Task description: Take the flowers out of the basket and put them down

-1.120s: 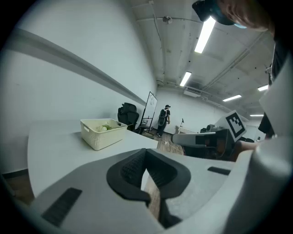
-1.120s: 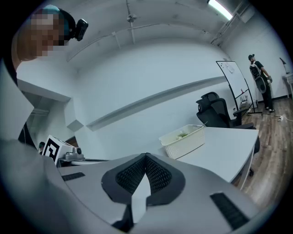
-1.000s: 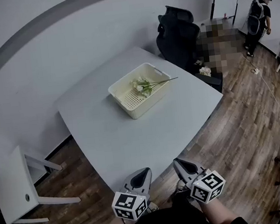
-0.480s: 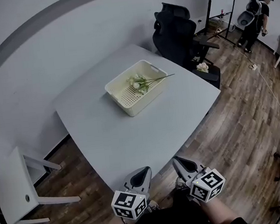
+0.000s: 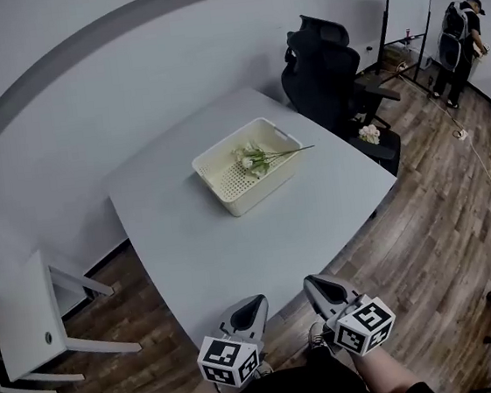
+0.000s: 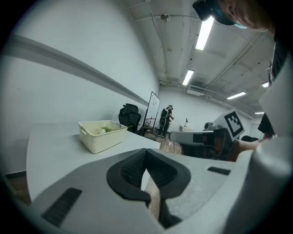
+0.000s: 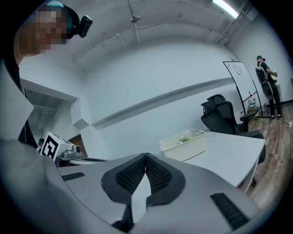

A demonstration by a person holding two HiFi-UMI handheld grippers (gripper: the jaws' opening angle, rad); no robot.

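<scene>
A grey table (image 5: pixel 233 245) is standing in a wood-floored room. The left gripper (image 5: pixel 254 303) and right gripper (image 5: pixel 314 284) are hovering clenched and empty at its near edge. Well ahead of both, the cream basket (image 5: pixel 261 189) is holding white flowers (image 5: pixel 250 157), their green stems overhanging its rim. A stem snagging that rim may drag the basket.
</scene>
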